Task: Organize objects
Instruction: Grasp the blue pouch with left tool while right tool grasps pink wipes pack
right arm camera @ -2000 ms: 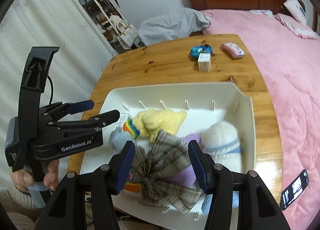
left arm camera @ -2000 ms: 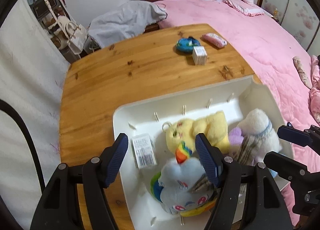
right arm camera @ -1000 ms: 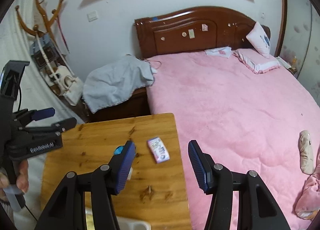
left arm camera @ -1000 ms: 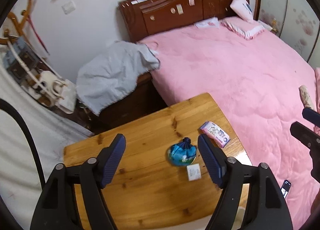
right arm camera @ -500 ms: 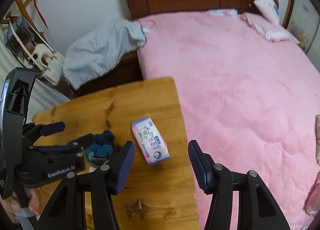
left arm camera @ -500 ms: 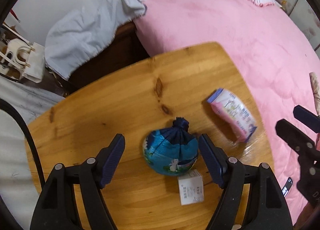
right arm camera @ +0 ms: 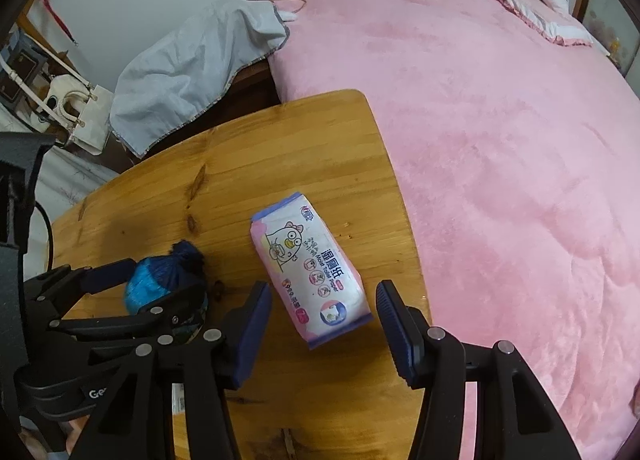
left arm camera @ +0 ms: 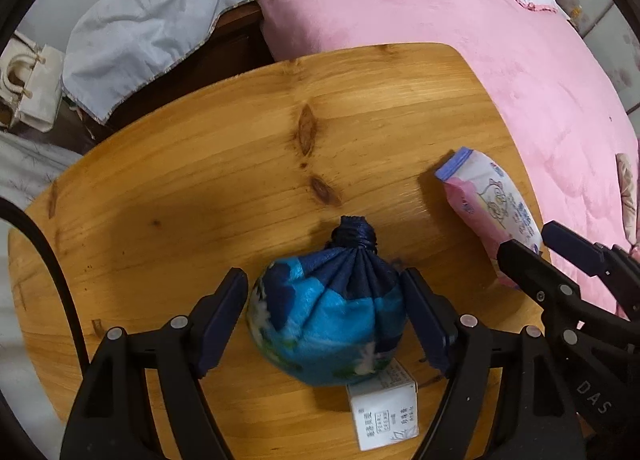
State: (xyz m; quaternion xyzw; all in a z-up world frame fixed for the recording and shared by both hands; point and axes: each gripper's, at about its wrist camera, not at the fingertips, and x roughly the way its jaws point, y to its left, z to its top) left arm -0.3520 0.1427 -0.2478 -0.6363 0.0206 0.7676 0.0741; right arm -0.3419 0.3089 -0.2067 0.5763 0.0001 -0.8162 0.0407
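A blue drawstring pouch [left arm camera: 332, 308] lies on the wooden table [left arm camera: 200, 180]. My left gripper [left arm camera: 324, 320] points down over it, jaws opening, with the pouch between the pads and not squeezed. A small white box [left arm camera: 384, 412] sits against the pouch's near side. A pink and white wipes pack [right arm camera: 310, 272] lies near the table's right edge. My right gripper [right arm camera: 324, 328] is open, and the pack's near end lies between its fingers without contact. The right wrist view shows the left gripper [right arm camera: 164, 282] around the pouch [right arm camera: 152, 280].
The table's right edge meets a pink bed [right arm camera: 500, 140]. A grey cloth [right arm camera: 192, 60] drapes over dark furniture beyond the far edge, with a white handbag [right arm camera: 76, 108] to its left. Bare wood [right arm camera: 240, 164] lies behind the pouch and the pack.
Both grippers have left the white tray of plush toys, crossed to the table's far end and dropped. The pouch now sits between the left fingers and the pack between the right.
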